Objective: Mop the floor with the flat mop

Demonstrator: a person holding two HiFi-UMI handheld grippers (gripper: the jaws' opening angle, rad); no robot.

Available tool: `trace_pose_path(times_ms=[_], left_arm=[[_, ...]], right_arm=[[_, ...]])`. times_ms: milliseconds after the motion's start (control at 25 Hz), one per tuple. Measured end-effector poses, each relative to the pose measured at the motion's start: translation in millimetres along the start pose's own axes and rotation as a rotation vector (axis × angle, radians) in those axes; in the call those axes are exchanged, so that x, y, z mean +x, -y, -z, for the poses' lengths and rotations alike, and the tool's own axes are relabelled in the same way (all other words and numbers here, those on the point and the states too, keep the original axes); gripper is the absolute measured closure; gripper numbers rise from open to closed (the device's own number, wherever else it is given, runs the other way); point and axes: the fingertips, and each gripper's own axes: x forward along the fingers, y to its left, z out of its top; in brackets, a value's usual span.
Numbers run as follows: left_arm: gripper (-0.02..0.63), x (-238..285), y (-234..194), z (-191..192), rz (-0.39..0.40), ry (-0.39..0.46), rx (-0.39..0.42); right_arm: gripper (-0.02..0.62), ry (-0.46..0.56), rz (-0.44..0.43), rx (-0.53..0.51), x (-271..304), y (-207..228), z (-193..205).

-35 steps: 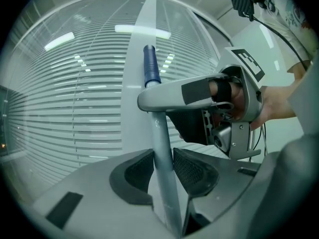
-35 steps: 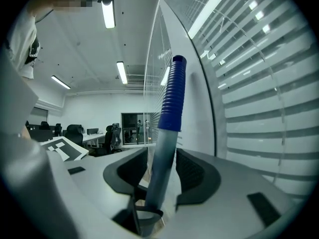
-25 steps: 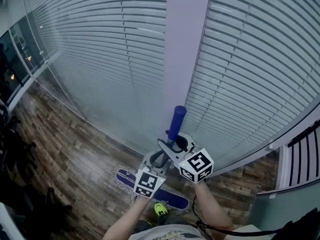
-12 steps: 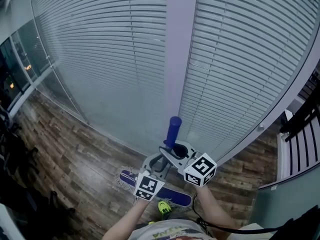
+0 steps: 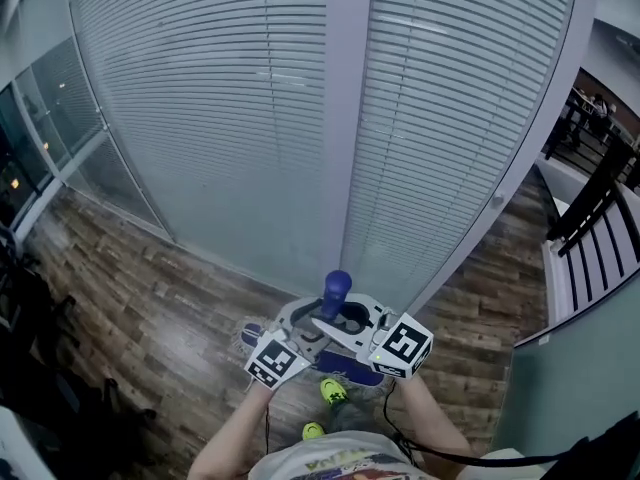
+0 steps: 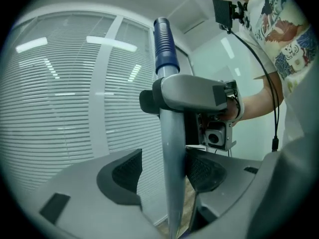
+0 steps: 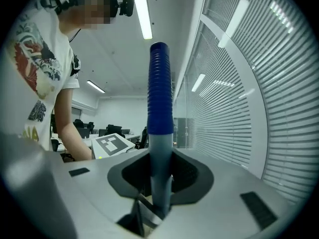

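The flat mop's handle, a grey pole with a blue grip point(image 5: 335, 290), stands upright before me. Its blue mop head point(image 5: 352, 370) lies on the wood floor under my hands, mostly hidden. My right gripper point(image 5: 345, 320) is shut on the mop handle point(image 7: 159, 98) just below the blue grip, its jaws having closed in. My left gripper point(image 5: 305, 318) sits lower on the pole point(image 6: 172, 158). Its jaws have just been opening: one pad point(image 6: 124, 171) stands off the pole and the other lies next to it. In the left gripper view the right gripper point(image 6: 199, 96) clamps the pole above.
A glass wall with slatted blinds point(image 5: 200, 118) and a pale pillar point(image 5: 345, 118) rise straight ahead. Wood flooring point(image 5: 130, 308) runs left. Dark chairs point(image 5: 30, 368) crowd the left edge, and a black railing point(image 5: 600, 198) stands at the right. My green shoes point(image 5: 332, 390) are beside the mop head.
Both grippers and the mop have moved along the blind wall toward the railing, which now shows more. The mop head sits closer under my hands.
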Motion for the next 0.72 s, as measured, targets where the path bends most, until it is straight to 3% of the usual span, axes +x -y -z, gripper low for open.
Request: trace_pose_path(times_ms=[160,280,560,720], left_arm=[[0.393,-21,49,3,0.086,0.008,0.005],[0.517,-39,83,2,0.122,-0.008,0.042],[0.522,-64,131,9,0.058,-0.014,0.004],[0.532,-72,160,12,0.013,-0.034,-0.012]], right_arm=[[0.486,-0.007,-0.031,-0.016,-13,-54,7],[0.486,-0.029,-0.050,-0.041,-18,-88,7],[0.486,-0.072,-0.116,-0.128,-40,-146,18],[0.486,-0.013,-0.096,-0.068,-58,-173,21]])
